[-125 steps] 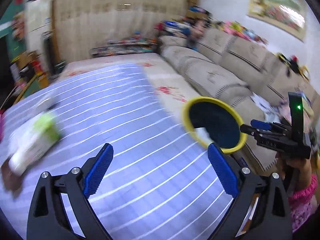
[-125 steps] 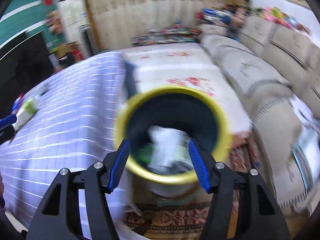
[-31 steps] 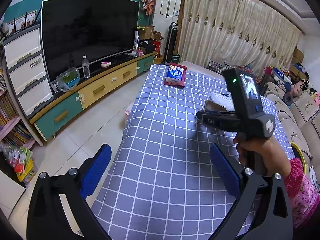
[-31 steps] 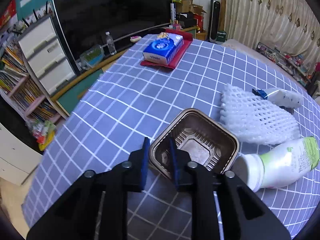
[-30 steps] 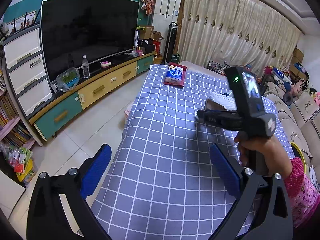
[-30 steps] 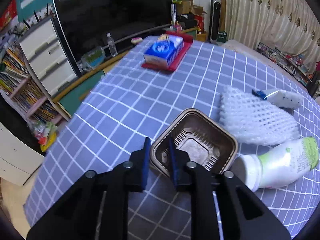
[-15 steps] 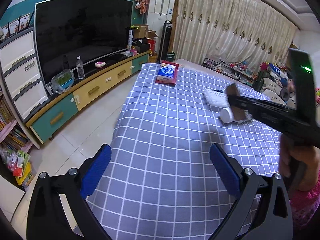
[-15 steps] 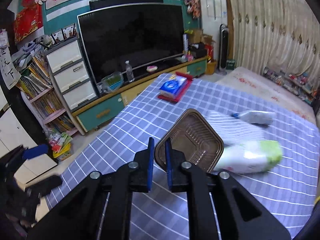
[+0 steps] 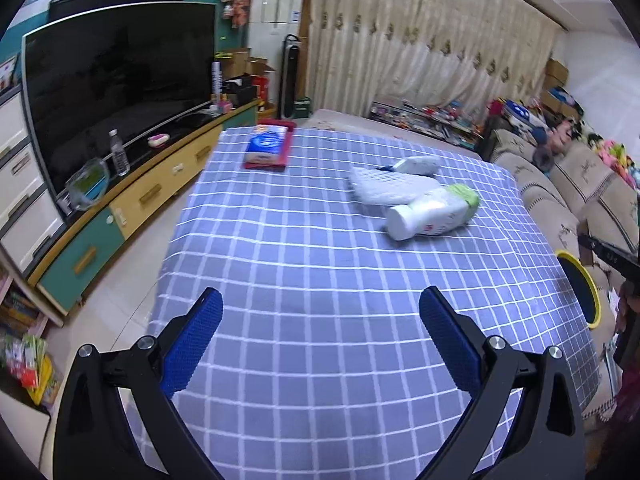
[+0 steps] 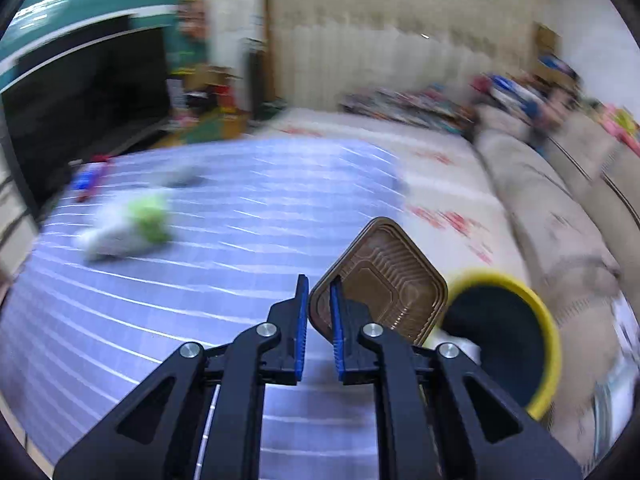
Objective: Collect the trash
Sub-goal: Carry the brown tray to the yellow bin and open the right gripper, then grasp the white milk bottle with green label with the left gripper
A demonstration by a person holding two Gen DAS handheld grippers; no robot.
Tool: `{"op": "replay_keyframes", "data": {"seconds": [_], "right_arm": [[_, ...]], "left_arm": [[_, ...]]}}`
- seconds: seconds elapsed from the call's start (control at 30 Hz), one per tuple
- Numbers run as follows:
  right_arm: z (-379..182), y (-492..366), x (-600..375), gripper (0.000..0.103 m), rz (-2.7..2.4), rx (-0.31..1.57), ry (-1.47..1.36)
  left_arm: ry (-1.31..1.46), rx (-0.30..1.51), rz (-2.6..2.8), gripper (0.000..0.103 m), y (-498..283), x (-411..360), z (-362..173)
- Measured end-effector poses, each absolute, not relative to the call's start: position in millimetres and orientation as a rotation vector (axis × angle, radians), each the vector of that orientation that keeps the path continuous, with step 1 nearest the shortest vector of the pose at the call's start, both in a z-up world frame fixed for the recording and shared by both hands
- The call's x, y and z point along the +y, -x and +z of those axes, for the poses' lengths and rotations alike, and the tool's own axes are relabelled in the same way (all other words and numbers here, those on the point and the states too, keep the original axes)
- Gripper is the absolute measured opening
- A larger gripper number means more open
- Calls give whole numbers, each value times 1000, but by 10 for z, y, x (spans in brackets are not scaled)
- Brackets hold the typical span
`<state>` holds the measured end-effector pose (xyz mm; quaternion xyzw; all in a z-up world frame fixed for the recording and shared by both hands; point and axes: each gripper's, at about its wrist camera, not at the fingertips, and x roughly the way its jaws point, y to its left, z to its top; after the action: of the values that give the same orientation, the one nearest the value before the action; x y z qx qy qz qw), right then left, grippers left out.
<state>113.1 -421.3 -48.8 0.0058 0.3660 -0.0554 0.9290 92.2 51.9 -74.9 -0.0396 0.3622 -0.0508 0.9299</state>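
Right claw (image 10: 318, 312): clamped on rim of brown tray (image 10: 384, 280), held on edge above bench (image 9: 320, 264). Bin (image 10: 504, 336) lay just right of tray, past bench's edge. Left claw (image 9: 320, 340): apart, empty. Bottle (image 9: 432, 212) remained at bench's far right.
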Motion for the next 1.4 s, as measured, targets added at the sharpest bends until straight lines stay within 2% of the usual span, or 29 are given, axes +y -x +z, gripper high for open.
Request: {"op": "replay_keyframes", "data": {"seconds": [0.2, 0.47, 0.5, 0.57, 0.6, 1.07, 1.4], "right_arm": [[-868, -1115, -5071, 11, -275, 853, -90], [-1220, -1243, -5473, 11, -331, 929, -138], [-1272, -1256, -5514, 13, -344, 947, -142], [-1324, -1254, -5576, 37, -373, 950, -160], [-1328, -1240, -5589, 39, -380, 940, -165], [-1275, -1187, -5624, 44, -371, 919, -188], [-1300, -1238, -5544, 44, -339, 929, -181]], "left_arm": [[55, 757, -191, 97, -1155, 126, -769], [16, 800, -293, 97, -1534, -269, -861], [7, 810, -303, 97, -1590, -316, -892], [-8, 828, -321, 97, -1687, -383, -935], [-13, 835, -329, 97, -1726, -405, -960], [-143, 876, -475, 97, -2507, -754, -1278], [-167, 878, -521, 97, -2559, -915, -1307]]}}
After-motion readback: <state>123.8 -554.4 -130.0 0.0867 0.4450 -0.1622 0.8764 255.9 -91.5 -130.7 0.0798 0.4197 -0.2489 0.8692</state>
